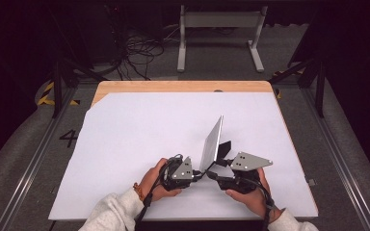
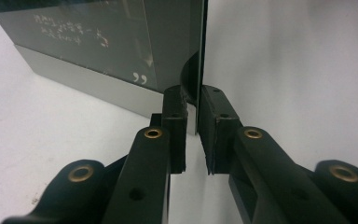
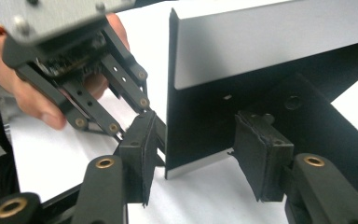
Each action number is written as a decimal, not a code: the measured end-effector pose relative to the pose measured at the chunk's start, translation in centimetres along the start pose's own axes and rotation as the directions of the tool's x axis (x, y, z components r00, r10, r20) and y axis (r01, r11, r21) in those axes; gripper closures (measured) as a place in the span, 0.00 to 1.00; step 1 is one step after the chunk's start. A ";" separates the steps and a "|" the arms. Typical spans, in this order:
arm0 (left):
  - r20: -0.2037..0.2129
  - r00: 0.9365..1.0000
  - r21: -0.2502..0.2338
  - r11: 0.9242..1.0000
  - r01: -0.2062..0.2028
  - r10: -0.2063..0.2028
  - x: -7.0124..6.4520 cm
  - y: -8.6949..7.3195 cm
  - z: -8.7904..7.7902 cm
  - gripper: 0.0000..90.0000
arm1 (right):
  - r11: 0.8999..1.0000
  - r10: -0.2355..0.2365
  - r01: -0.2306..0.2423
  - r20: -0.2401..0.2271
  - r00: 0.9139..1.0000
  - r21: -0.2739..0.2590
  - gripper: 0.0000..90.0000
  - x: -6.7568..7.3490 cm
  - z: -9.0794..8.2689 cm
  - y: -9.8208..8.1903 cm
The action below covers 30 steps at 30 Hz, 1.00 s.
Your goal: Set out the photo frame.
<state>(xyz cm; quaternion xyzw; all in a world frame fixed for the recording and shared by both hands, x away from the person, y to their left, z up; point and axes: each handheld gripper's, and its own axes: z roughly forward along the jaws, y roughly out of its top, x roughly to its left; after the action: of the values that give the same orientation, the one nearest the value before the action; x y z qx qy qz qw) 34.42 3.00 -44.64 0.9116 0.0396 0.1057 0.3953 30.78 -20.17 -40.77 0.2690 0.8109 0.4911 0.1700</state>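
On the white table, the left gripper's fingers pinch the upright frame's edge; right gripper's fingers stand apart

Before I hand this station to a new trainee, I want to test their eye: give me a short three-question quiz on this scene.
1. True or false: the picture frame lies flat on the white sheet.
2. Which tool is clamped on the frame's edge? A) the left tool B) the right tool
3. What black part props the frame from behind?

Key:
1. False; it stands upright.
2. A; the right tool's pads stand apart on either side of the frame.
3. Its easel stand.
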 end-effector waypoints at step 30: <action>-0.030 1.000 0.011 1.000 0.011 -0.011 0.9 -0.4 -0.1 0.90 | 0.998 0.054 -0.052 0.064 0.997 -0.019 0.58 -0.9 0.2 -0.3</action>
<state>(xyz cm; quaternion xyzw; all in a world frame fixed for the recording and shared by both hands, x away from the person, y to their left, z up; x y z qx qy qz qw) 35.24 3.44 -44.71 0.9120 0.0509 0.1168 0.3900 31.53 -20.71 -41.08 0.3046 0.7934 0.4934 0.1852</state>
